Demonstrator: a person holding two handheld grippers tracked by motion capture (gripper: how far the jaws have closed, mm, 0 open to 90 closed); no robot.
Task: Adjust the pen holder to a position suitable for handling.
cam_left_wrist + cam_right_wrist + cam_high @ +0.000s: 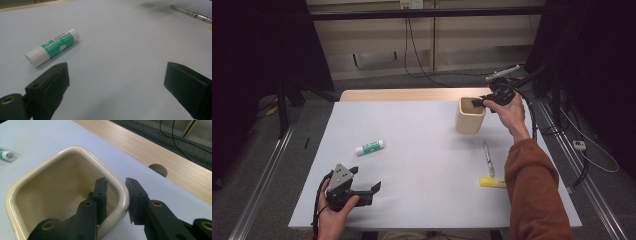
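High view: right gripper (479, 102) clamps the rim of the cream square ceramic cup (470, 119); left gripper (369, 189) rests spread, nothing held, well left of the cup.
Left gripper view: green-white glue stick (52, 47) lies beyond the wide jaws.
Right gripper view: one jaw inside the cup (62, 165), one outside, pinching its wall.

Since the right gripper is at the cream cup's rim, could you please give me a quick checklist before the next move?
1. Right gripper straddles the cup wall, one jaw inside, one outside: ok.
2. Pads pressing firmly on the wall: cannot tell.
3. Cup upright on the table: ok.
4. Cup inside free of items: ok.
5. Left gripper open, holding nothing, beside the glue stick: ok.
6. Pen and yellow highlighter lie apart from the cup: ok.
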